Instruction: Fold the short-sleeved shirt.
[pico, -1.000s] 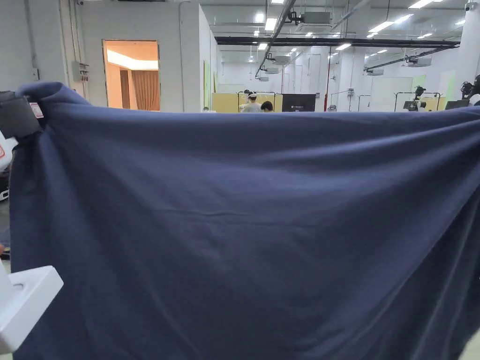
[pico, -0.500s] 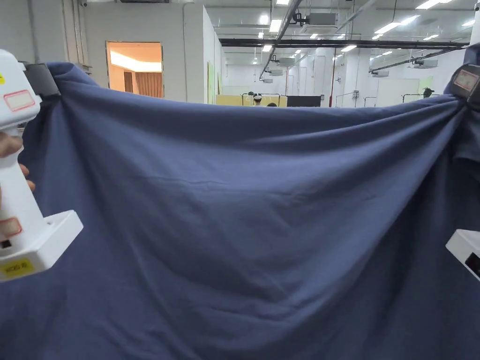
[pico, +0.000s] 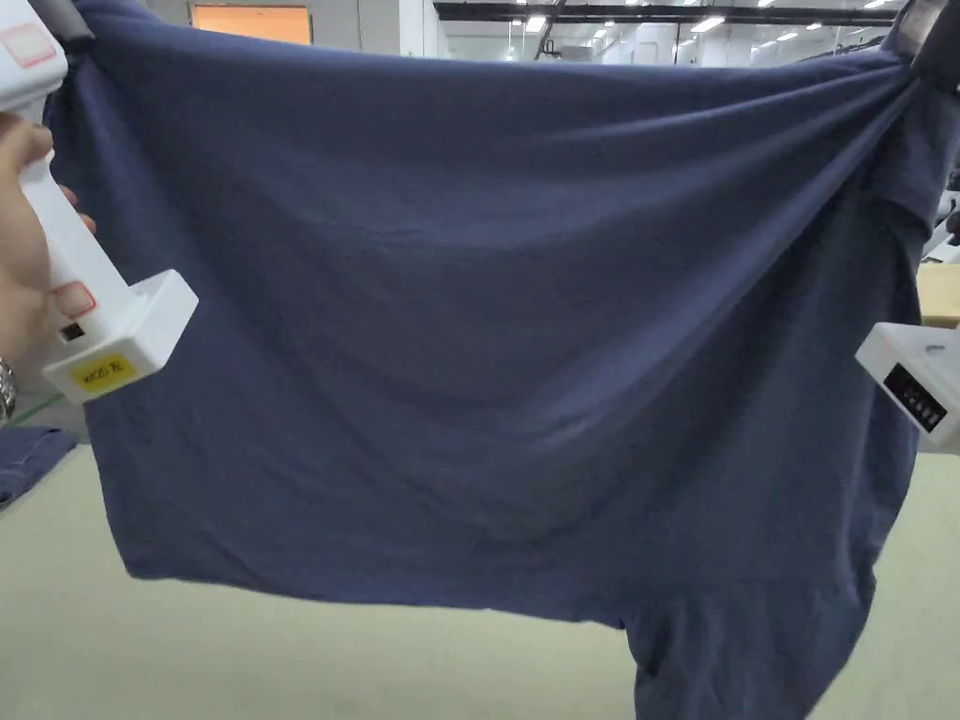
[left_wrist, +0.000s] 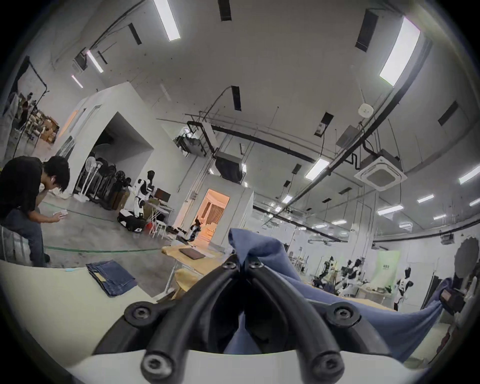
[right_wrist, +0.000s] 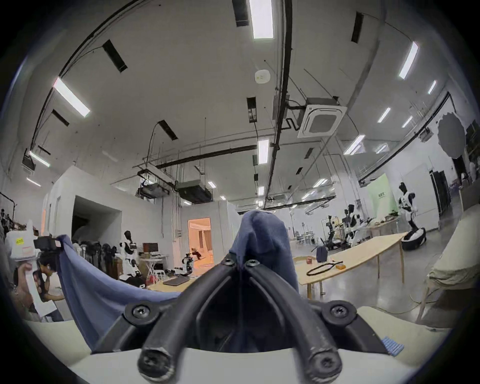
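While it hangs spread wide in the air above the pale green work surface (pico: 281, 647), the navy blue short-sleeved cotton shirt (pico: 487, 309) is stretched between two upper corners, its top edge sagging slightly in the middle and one sleeve drooping at the lower right. On that surface, off to the left, lies a folded pair of blue denim jeans (left_wrist: 111, 276). At the shirt's upper left corner, the white-handled left gripper (left_wrist: 242, 265), held in the person's hand (pico: 21, 253), has its black jaws pressed together on a bunched fold of the fabric. At the upper right corner, the right gripper (right_wrist: 240, 262) is likewise clamped on a tuft of the shirt.
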